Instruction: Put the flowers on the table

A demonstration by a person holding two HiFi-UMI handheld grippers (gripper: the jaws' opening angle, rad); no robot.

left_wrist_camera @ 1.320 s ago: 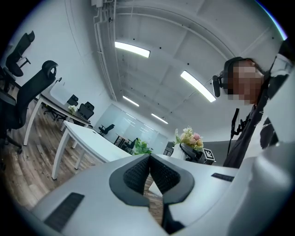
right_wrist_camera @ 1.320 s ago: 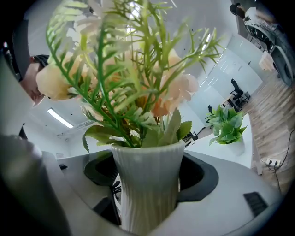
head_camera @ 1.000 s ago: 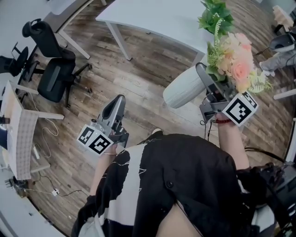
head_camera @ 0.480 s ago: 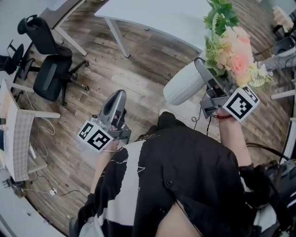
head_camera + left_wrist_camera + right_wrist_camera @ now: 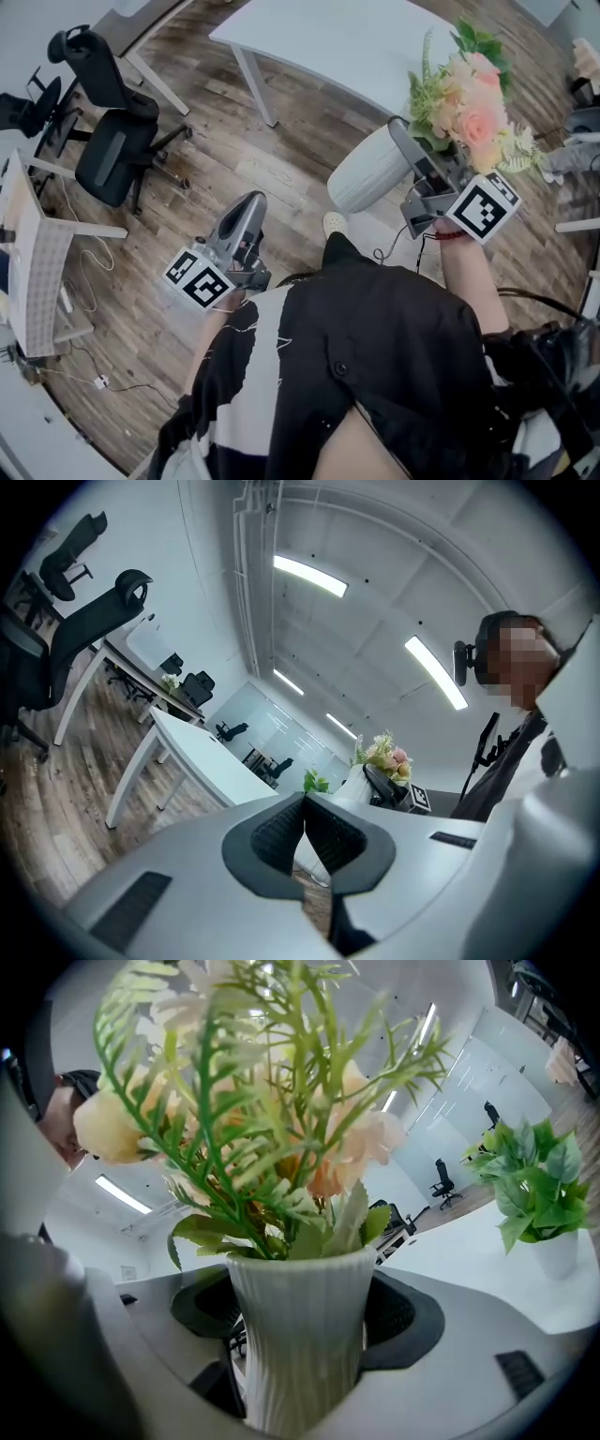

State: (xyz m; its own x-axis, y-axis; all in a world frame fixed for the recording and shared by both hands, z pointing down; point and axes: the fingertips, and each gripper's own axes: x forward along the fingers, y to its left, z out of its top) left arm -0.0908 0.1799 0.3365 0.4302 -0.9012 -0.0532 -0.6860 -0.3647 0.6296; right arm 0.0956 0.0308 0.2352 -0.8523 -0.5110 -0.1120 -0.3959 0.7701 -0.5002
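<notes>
Pink and peach flowers [image 5: 469,108] with green fronds stand in a white ribbed vase [image 5: 370,173]. My right gripper [image 5: 412,155] is shut on the vase and holds it in the air just short of the white table [image 5: 356,37]. In the right gripper view the vase [image 5: 298,1335] fills the space between the jaws, with the flowers [image 5: 281,1101] spreading above. My left gripper [image 5: 246,211] hangs lower at the left, over the wooden floor, shut with nothing in it. In the left gripper view its pads [image 5: 281,832] meet, and the flowers [image 5: 384,754] show in the distance.
A small potted green plant [image 5: 534,1194] stands on the white table [image 5: 469,1269]. A black office chair [image 5: 112,155] sits at the left on the floor. Another desk [image 5: 42,272] with cables beneath lines the left edge. More chairs and desks stand farther back.
The person has stepped a little toward the white table. The right gripper still holds the vase up, and the left gripper has shifted slightly right.
</notes>
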